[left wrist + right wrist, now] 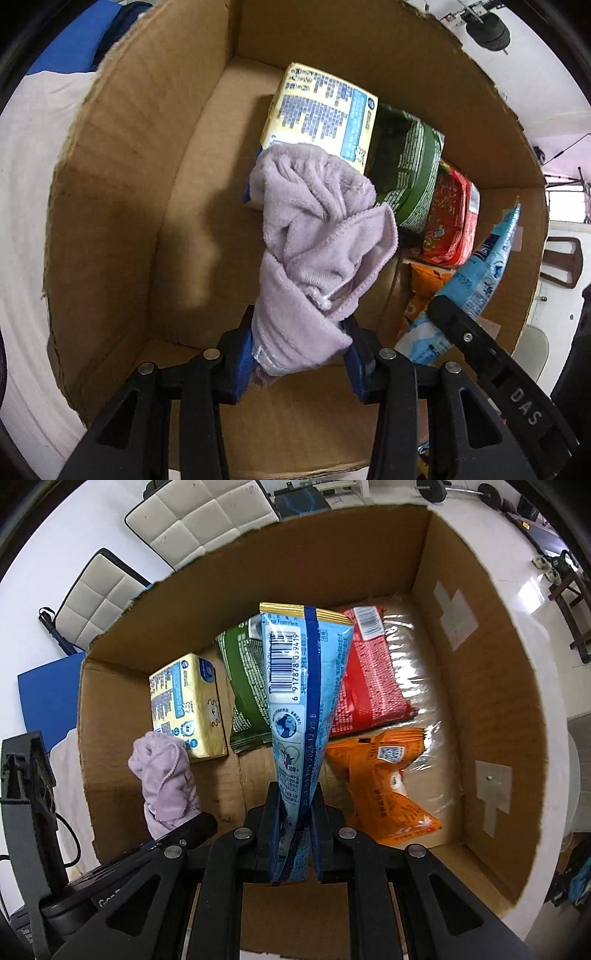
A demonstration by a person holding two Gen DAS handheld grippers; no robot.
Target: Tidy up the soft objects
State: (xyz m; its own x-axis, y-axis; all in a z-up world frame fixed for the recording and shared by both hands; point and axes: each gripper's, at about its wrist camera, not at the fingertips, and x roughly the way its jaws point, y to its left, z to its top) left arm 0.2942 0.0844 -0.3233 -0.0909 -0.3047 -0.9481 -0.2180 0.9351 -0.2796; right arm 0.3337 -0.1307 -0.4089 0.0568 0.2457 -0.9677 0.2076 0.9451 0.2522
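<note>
Both loads hang over the open cardboard box (480, 709). Left hand-held gripper (299, 354) is clamped on a bunched lilac cloth (317, 236), long axis running fwd along the fingers, over bare floor on the box's left side, just short of the yellow pack (321, 110). Right hand-held gripper (295, 834) pinches the blue pouch (299, 709) by one end, pointing fwd above the green pack (243, 686), w/ red pack (373, 683) and orange pack (384, 786) to its right. Free floor sits nearer the left arm. Pouch's gripped end is cut off; what's under the cloth is hidden.
</note>
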